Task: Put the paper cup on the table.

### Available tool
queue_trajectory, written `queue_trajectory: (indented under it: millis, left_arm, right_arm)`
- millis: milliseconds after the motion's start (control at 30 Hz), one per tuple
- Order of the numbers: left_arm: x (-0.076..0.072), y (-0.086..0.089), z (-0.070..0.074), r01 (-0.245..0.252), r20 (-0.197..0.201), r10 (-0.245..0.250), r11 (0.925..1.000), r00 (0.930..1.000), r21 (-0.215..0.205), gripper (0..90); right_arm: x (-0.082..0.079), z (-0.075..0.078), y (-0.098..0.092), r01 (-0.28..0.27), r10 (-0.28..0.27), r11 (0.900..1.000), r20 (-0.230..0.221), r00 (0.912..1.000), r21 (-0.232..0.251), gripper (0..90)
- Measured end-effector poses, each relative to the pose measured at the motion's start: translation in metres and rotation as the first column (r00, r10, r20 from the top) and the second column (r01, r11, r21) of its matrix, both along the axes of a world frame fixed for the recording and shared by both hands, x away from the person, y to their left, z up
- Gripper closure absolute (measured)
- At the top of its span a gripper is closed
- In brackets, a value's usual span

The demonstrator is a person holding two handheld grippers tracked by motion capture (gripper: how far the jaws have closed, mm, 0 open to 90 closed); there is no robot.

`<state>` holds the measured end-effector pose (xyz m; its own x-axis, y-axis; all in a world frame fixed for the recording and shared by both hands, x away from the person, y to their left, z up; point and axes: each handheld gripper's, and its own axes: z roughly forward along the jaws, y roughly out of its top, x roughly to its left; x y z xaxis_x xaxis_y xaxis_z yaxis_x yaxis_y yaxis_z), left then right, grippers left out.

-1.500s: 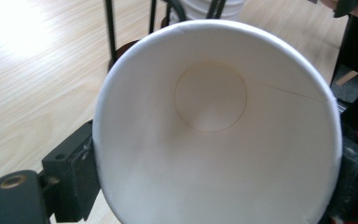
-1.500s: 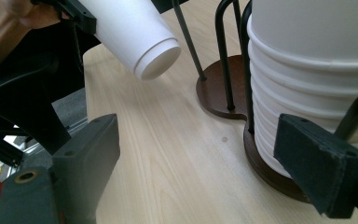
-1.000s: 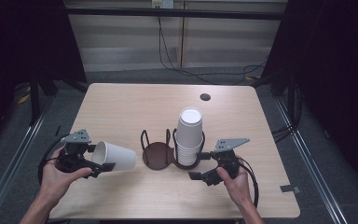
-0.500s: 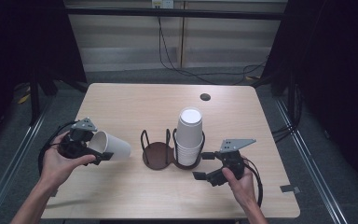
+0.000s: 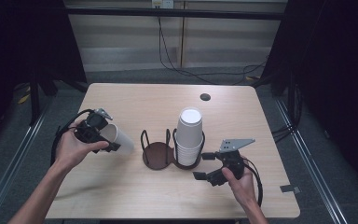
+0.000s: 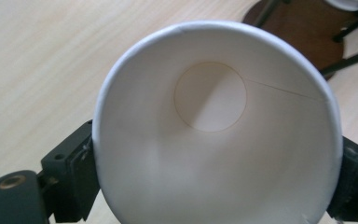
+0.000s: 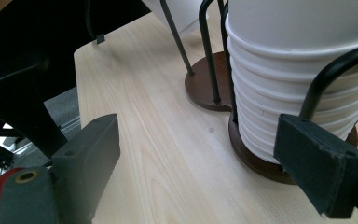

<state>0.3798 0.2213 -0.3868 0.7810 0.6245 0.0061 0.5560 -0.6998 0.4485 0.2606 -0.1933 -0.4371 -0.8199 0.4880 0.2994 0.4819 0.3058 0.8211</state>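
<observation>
While the left hand-held gripper [image 5: 103,138] grips the cup [image 5: 117,138] by its rim at nine o'clock of the holder [image 5: 157,153], keep that squeeze gentle. Right hand-held gripper [image 5: 206,166], jaws wide, waits at five o'clock of the stack [image 5: 188,135] on the worktop [image 5: 135,100].

Paper cup [image 6: 214,140]: white, matt, smooth inside w/ a thin seam. Cup stack [image 5: 189,137]: same white paper, ribbed by rims. Holder [image 5: 158,154]: dark brown wood base, thin black metal wire. Table [image 5: 140,102]: pale wood grain, satin. Gripper pads [image 7: 319,163]: black, rough, matt.
</observation>
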Motion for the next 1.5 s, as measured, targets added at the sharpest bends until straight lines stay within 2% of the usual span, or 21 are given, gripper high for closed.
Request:
queue_trajectory:
  millis: [67, 133, 233, 267, 367, 400, 500, 567, 633, 733, 833, 967, 1100, 1233, 1300, 1333, 1500]
  left_arm:
    - [0.002, -0.004, 0.001, -0.001, -0.005, 0.001, 0.9999, 1.0000, 0.012, 10.8]
    - [0.004, -0.009, 0.002, 0.020, -0.004, -0.020, 0.9986, 0.9998, 0.048, 10.4]
    - [0.006, -0.013, 0.002, 0.034, -0.017, -0.033, 0.9974, 0.9993, 0.064, 10.4]
    - [0.008, -0.013, 0.002, 0.052, -0.024, -0.050, 0.9953, 0.9985, 0.082, 10.4]
    - [0.011, -0.017, -0.001, 0.055, -0.046, -0.051, 0.9930, 0.9977, 0.105, 10.2]
    - [0.013, -0.020, -0.002, 0.074, -0.055, -0.068, 0.9899, 0.9962, 0.121, 10.2]
    - [0.015, -0.024, -0.004, 0.080, -0.063, -0.073, 0.9888, 0.9954, 0.126, 9.9]
    - [0.015, -0.030, -0.007, 0.091, -0.085, -0.080, 0.9858, 0.9932, 0.141, 9.8]
    - [0.017, -0.034, -0.012, 0.092, -0.088, -0.079, 0.9827, 0.9930, 0.161, 9.8]
    - [0.020, -0.037, -0.014, 0.070, -0.062, -0.061, 0.9846, 0.9962, 0.160, 9.2]
    - [0.023, -0.039, -0.015, 0.050, -0.058, -0.041, 0.9864, 0.9975, 0.157, 8.0]
    - [0.025, -0.043, -0.017, 0.045, -0.050, -0.038, 0.9875, 0.9980, 0.151, 6.7]
    - [0.023, -0.050, -0.022, 0.047, -0.019, -0.044, 0.9897, 0.9988, 0.135, 5.9]
    - [0.024, -0.052, -0.026, 0.059, -0.030, -0.055, 0.9892, 0.9980, 0.134, 5.1]
    - [0.025, -0.052, -0.028, 0.051, -0.038, -0.047, 0.9910, 0.9982, 0.123, 5.3]
    - [0.026, -0.053, -0.029, 0.055, -0.033, -0.051, 0.9893, 0.9982, 0.135, 5.4]
    - [0.027, -0.055, -0.033, 0.052, -0.054, -0.046, 0.9905, 0.9975, 0.127, 6.9]
  right_arm:
    - [0.000, 0.000, 0.000, 0.000, 0.000, 1.000, 0.000, 1.0000, 0.001, 14.6]
    - [0.000, 0.000, -0.001, 0.004, -0.004, 1.000, -0.001, 1.0000, 0.000, 14.6]
    - [0.000, 0.000, -0.001, 0.003, -0.003, 1.000, -0.001, 1.0000, 0.000, 14.6]
    - [0.000, 0.000, -0.001, 0.004, -0.004, 1.000, -0.004, 1.0000, -0.002, 14.6]
    - [0.001, -0.001, 0.000, 0.002, -0.002, 1.000, -0.009, 1.0000, -0.005, 14.6]
    - [0.001, -0.001, 0.000, 0.000, -0.001, 1.000, -0.008, 1.0000, -0.006, 14.6]
    - [0.001, -0.001, 0.000, 0.002, -0.002, 1.000, -0.007, 1.0000, -0.007, 14.6]
    - [0.001, -0.001, -0.001, 0.007, -0.007, 1.000, -0.008, 0.9999, -0.007, 14.6]
    - [0.001, -0.001, -0.002, 0.008, -0.008, 1.000, -0.007, 0.9999, -0.008, 14.6]
    - [0.002, -0.001, -0.002, 0.009, -0.009, 1.000, -0.008, 0.9999, -0.008, 14.6]
    - [0.002, -0.001, -0.002, 0.009, -0.009, 1.000, -0.008, 0.9999, -0.009, 14.6]
    - [0.002, -0.001, -0.002, 0.008, -0.008, 1.000, -0.011, 0.9999, -0.010, 14.6]
    - [0.001, -0.001, -0.002, 0.014, -0.014, 1.000, -0.004, 0.9999, -0.015, 14.7]
    - [0.001, -0.001, -0.003, 0.021, -0.021, 1.000, -0.004, 0.9998, -0.011, 14.6]
    - [0.001, -0.001, -0.002, 0.018, -0.018, 1.000, -0.004, 0.9998, -0.013, 14.7]
    - [0.001, -0.001, -0.002, 0.018, -0.018, 1.000, -0.002, 0.9998, -0.013, 14.7]
    - [0.001, -0.001, -0.002, 0.029, -0.029, 0.999, 0.010, 0.9995, -0.017, 14.7]
